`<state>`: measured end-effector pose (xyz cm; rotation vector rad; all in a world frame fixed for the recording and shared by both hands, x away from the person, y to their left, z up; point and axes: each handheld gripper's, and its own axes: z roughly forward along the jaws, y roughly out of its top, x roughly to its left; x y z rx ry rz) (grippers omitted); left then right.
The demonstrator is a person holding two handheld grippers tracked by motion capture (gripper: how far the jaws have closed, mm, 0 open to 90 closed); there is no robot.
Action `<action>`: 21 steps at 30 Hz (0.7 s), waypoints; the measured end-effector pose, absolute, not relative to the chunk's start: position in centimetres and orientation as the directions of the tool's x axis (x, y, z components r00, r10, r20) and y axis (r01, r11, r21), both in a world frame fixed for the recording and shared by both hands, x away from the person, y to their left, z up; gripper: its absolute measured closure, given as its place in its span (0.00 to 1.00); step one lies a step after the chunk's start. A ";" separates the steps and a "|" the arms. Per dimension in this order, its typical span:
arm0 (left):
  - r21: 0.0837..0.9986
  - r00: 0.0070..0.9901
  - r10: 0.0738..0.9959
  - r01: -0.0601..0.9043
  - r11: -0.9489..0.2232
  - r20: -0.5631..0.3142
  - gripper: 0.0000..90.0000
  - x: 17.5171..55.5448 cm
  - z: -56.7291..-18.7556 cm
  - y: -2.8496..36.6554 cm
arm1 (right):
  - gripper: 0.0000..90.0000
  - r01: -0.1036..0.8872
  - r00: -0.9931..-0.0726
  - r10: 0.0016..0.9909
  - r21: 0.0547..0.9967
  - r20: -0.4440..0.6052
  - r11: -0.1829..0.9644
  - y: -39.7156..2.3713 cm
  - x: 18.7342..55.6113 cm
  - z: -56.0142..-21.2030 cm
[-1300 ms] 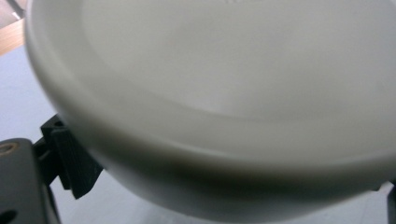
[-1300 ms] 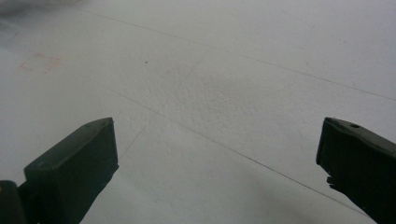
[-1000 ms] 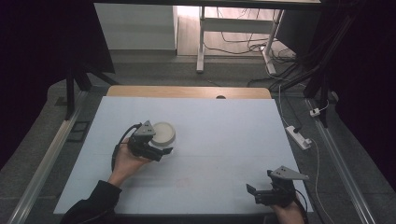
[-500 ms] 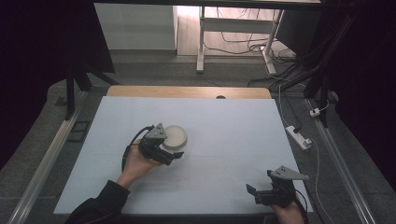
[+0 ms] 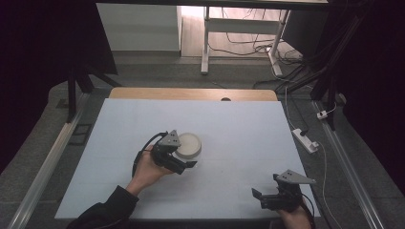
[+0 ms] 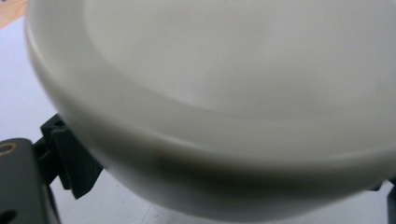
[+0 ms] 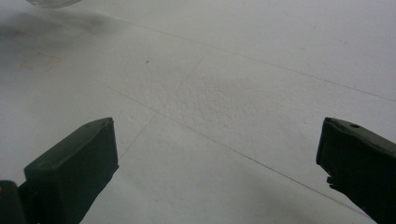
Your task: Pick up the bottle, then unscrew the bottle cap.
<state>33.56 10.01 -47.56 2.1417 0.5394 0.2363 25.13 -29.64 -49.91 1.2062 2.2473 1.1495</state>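
Bowl point(image 5: 188, 145): white, round, shallow, no long axis; sits near middle of table point(image 5: 239, 129), left of centre. Left gripper point(image 5: 184, 160): at bowl's near rim, jaws reaching along its near-right side; in left gripper view, bowl point(image 6: 224, 107) fills space between jaws, rim close against them; clamped or merely straddling, cannot tell. Right gripper point(image 5: 261, 196): near front-right edge, well apart from bowl, jaws spread wide, holding nothing. Judgement: left hand nearer; bowl is its to handle.
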 end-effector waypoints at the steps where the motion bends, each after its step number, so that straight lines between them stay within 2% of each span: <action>1: 0.808 0.890 0.456 0.289 -0.513 -0.029 0.08 33.5 -47.5 9.9 | 0.00 0.534 -0.581 0.811 0.786 0.073 0.312 -29.6 25.1 -49.9; 11: 0.801 0.911 0.411 0.260 -0.539 -0.018 0.08 32.8 -47.2 8.3 | 0.00 0.534 -0.581 0.810 0.785 0.073 0.313 -29.6 25.1 -49.9; 21: 0.807 0.909 0.415 0.264 -0.528 -0.026 0.08 32.7 -47.0 8.3 | 0.00 0.530 -0.580 0.811 0.788 0.068 0.313 -29.6 25.1 -49.8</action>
